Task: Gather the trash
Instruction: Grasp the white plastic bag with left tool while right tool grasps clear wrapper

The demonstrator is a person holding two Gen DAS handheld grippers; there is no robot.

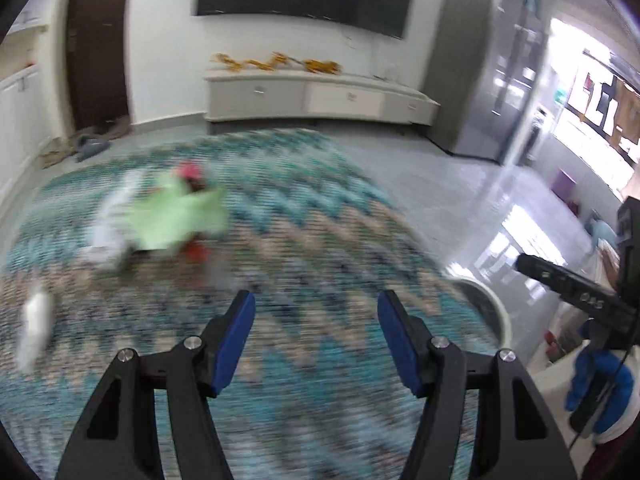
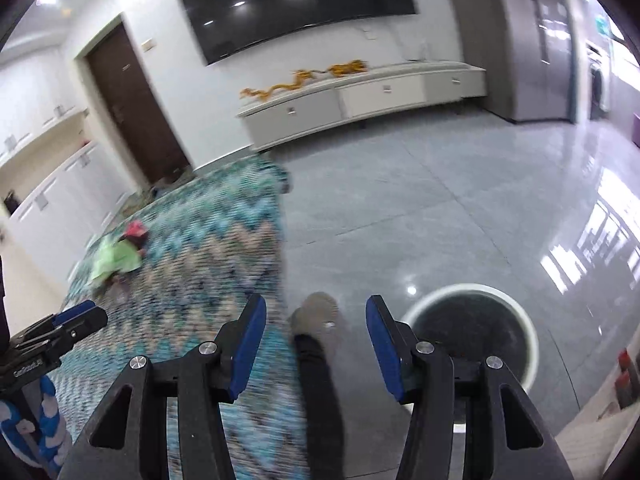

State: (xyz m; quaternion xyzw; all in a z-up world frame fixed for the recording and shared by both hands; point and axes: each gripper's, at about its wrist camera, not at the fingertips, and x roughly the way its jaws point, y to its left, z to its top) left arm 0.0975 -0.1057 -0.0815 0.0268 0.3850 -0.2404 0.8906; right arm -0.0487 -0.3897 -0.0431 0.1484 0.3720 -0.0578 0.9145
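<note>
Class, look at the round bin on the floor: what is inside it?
The bin has a white rim and a dark inside; no trash shows. The right gripper covers its near part.

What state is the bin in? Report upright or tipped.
Upright: the bin stands on the grey floor with its round white rim facing up. Contents: cannot tell.

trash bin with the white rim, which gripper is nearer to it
Right. The right gripper hangs with the bin just beside its fingers, on the bare floor. The left gripper is over the rug, with the bin's rim off to its right.
</note>
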